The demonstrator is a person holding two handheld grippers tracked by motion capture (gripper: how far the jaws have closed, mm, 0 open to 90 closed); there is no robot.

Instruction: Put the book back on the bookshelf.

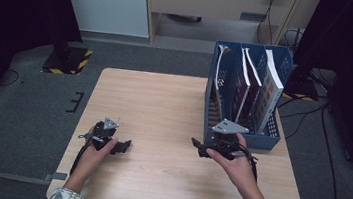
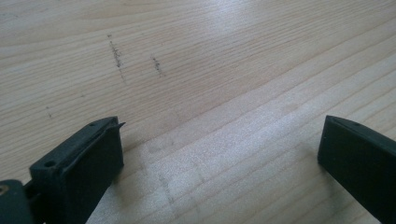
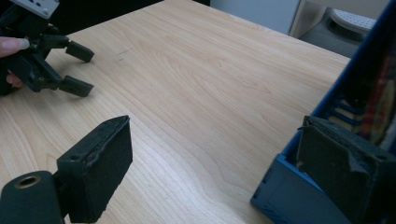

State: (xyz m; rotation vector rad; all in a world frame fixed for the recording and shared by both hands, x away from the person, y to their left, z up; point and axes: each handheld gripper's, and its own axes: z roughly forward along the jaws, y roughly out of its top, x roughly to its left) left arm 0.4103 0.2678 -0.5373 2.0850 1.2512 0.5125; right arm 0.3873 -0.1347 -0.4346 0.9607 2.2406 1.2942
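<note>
Both hand-held grippers agape, empty. Right hand-held gripper point(image 1: 198, 147) just beside blue slotted plastic file rack point(image 1: 266, 138) holding upright books point(image 1: 269, 92), likely lining up. Left hand-held gripper point(image 1: 124, 147) rests low on pale wooden surface point(image 1: 163, 108), idle.

A light wooden table point(image 1: 164, 103) carries a blue file rack point(image 1: 265, 140) at its right edge.

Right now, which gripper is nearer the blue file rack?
Right. The right gripper sits just beside the blue file rack, at its near front corner. The left gripper rests open over the table, well off to the rack's left.
</note>
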